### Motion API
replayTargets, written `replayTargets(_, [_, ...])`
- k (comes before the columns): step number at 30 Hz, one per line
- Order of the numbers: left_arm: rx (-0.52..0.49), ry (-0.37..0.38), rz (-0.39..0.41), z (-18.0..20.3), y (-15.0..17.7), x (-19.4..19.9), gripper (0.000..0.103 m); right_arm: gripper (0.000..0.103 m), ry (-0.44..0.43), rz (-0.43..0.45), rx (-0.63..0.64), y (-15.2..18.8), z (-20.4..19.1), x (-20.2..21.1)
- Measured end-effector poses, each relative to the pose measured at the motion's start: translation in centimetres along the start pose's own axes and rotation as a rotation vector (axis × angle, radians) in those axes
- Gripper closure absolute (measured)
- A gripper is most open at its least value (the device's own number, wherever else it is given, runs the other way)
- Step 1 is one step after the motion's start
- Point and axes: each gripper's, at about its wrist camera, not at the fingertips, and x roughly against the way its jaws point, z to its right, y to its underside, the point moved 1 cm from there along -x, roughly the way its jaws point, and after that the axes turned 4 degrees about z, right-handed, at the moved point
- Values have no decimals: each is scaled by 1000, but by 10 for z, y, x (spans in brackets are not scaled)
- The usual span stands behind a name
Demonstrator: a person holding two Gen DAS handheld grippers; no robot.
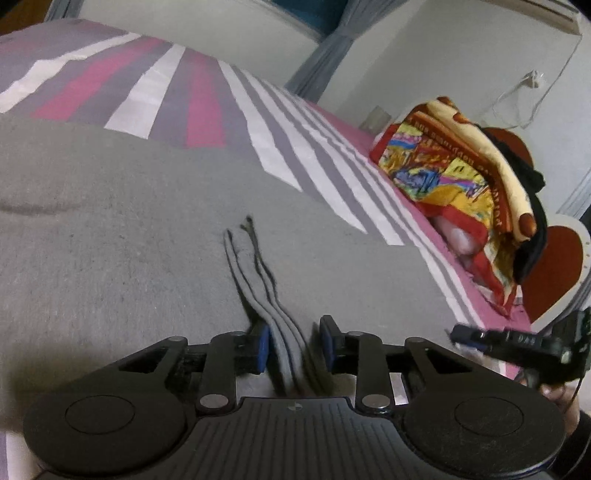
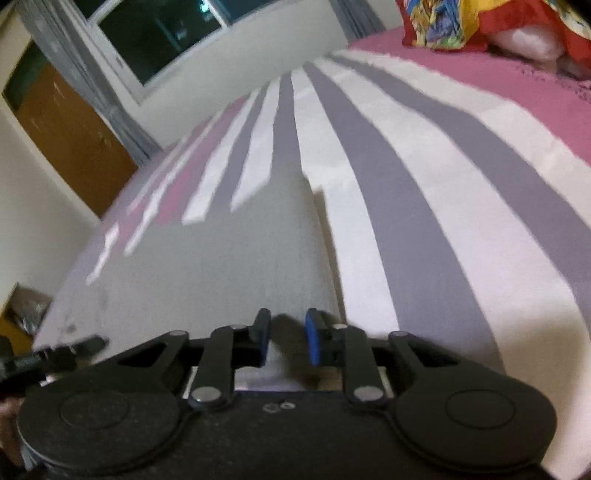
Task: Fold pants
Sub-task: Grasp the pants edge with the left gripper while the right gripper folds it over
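Grey pants (image 1: 147,221) lie spread over a striped bed. In the left wrist view a layered edge of the pants (image 1: 288,343) stands up as a ridge between the jaws of my left gripper (image 1: 293,338). It touches the left pad, and a slim dark gap shows at the right pad. The other gripper's black tip (image 1: 480,338) reaches in at the right edge. In the right wrist view a corner of the pants (image 2: 229,266) runs away from my right gripper (image 2: 288,334). Its blue pads stand apart over shadowed grey cloth, and the picture is blurred.
The bedspread (image 2: 424,184) has pink, white and grey stripes. A bright patterned blanket pile (image 1: 450,166) and a red heart-shaped cushion (image 1: 554,273) sit at the bed's right. Beyond are a window (image 2: 159,33), curtains and a wooden door (image 2: 66,140). A hand (image 1: 557,398) holds the other gripper.
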Motion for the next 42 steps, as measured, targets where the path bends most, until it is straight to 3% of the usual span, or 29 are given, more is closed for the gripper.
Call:
replayTargets(3, [34,9,-6,-10,-9,-14,74,81,26,-47,37,-14,0,-25])
replayTargets(10, [60,6,-14,-24,-38,-54,74,80,48,-37,73,-58,4,-72])
replayTargets(13, [69,3,-19,-27,-47,-66,74,75,72,-49,72,-66,8,-88])
replayTargets(14, [68,-2,-19,-27,-49,-69,74,69,80,-51,71,-66,9,-90])
replayTargets(18, [60,8,-6,-21,-51,-57,73,66,55,-35,36,-64,16,-75])
replayTargets(21, [61,2,3,-20,-44,-38,53,66,-1,27,38,-50,18,-40])
replayTargets(26, [104,-38,40,-27,-24,-2,53,66,-20,76,19,-29,25,-2])
replayTargets(28, [63,-94,-16,-24,-14,-8,60,66,-28,29,22,-19,27,-5])
replayTargets(30, [20,-136,-24,-16,-12,-10,60,68,21,-100,63,-9,23,-25])
replayTargets(32, [59,-114,16,-15,-14,3,60,66,38,-88,75,-9,18,-21])
replayTargets(35, [74,-132,149,-24,-7,51,55,65,9,-16,66,-19,14,4])
replayTargets(37, [97,-172,260,-40,4,93,25,62,22,-1,85,-21,16,15])
replayTargets(38, [104,-218,320,-51,11,117,21,62,28,5,87,-22,19,20])
replayTargets(40, [151,-305,406,-77,27,156,21,61,38,11,77,-22,24,25])
replayTargets(42, [262,-330,439,-108,40,177,21,60,47,13,62,-20,27,27])
